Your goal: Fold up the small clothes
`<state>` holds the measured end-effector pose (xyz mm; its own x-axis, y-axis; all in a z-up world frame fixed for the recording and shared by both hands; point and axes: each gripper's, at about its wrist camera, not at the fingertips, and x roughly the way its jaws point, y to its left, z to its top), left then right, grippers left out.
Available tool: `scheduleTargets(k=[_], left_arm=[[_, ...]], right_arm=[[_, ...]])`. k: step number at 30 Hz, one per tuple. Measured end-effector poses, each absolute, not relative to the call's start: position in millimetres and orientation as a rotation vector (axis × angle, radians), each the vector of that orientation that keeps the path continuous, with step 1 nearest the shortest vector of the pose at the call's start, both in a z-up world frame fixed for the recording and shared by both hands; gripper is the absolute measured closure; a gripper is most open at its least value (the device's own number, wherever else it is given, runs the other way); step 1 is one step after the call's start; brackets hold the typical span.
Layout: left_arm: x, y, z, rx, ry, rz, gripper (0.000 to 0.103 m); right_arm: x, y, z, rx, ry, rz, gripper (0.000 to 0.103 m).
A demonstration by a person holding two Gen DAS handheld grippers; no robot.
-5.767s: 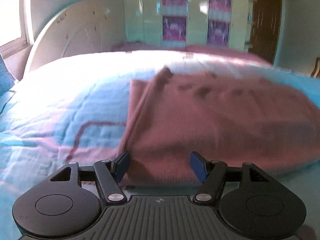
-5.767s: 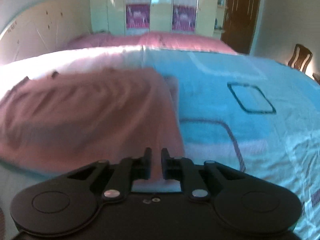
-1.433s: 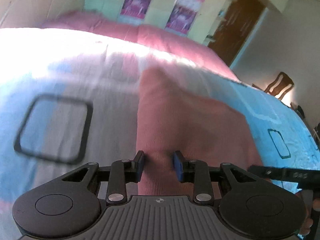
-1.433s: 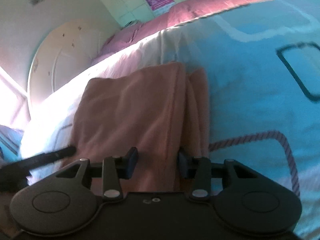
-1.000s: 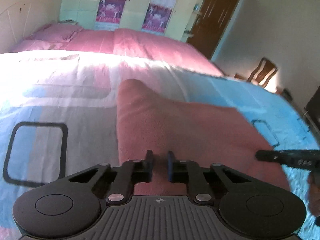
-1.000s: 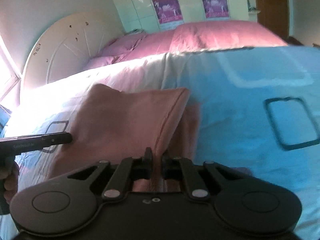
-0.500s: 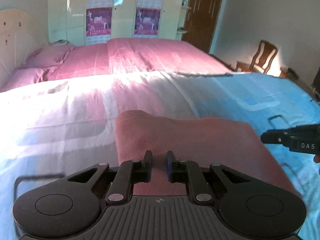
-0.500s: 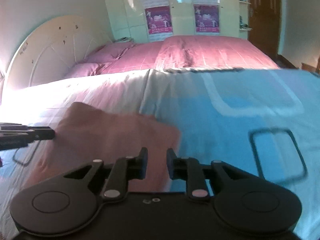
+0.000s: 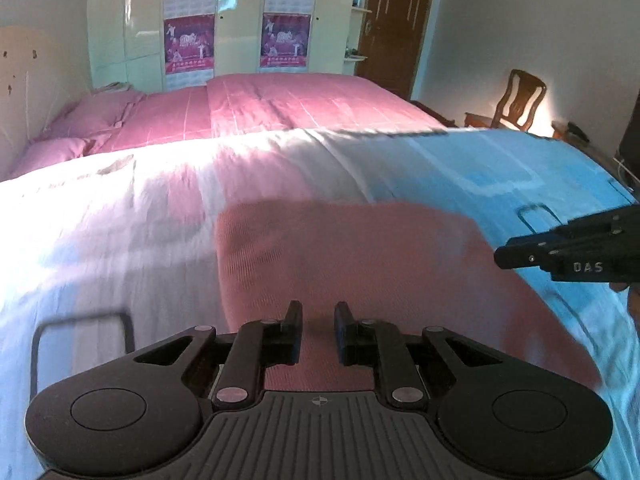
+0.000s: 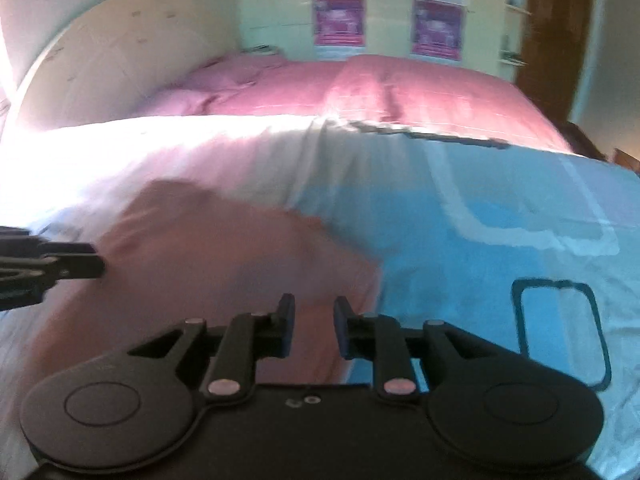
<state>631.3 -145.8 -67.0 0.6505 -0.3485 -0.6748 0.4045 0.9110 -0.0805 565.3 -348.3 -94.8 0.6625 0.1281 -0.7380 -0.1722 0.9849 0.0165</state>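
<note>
A folded pink cloth (image 9: 360, 256) lies on the blue, white and pink quilt (image 9: 120, 240). My left gripper (image 9: 318, 308) sits at the cloth's near edge, its jaws almost together with pink fabric filling the narrow gap. In the right wrist view the same cloth (image 10: 224, 256) is blurred. My right gripper (image 10: 314, 302) hangs over its near right corner, slightly open, with nothing pinched. Each gripper shows in the other's view: the right gripper (image 9: 500, 258) enters from the right edge and the left gripper (image 10: 96, 262) from the left edge.
A second bed with a pink cover (image 9: 280, 104) stands behind the quilt. Beyond it are a pale wardrobe with posters (image 9: 232, 20) and a brown door (image 9: 396, 20). A wooden chair (image 9: 520, 100) is at the far right, a rounded headboard (image 10: 100, 52) on the left.
The cloth's near edge was gripped by both grippers and carried over into a fold. The right jaws have since parted and let go. The left jaws stay nearly together.
</note>
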Motion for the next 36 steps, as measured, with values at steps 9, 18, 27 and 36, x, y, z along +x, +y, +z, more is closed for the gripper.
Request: scheduleTargets(k=[9, 18, 27, 36], left_arm=[[574, -144, -84, 0.072, 0.761, -0.424, 0.088], [524, -143, -74, 0.127, 0.786, -0.405, 0.088], [515, -142, -97, 0.104, 0.825, -0.368, 0.088], [511, -145, -96, 0.132, 0.828, -0.360, 0.088]], right_arm=[[498, -327, -126, -0.210, 0.916, 0.231, 0.091], [467, -323, -108, -0.216, 0.903, 0.204, 0.085], [461, -325, -127, -0.230, 0.937, 0.160, 0.086], [454, -329, -130, -0.216, 0.966, 0.114, 0.083]])
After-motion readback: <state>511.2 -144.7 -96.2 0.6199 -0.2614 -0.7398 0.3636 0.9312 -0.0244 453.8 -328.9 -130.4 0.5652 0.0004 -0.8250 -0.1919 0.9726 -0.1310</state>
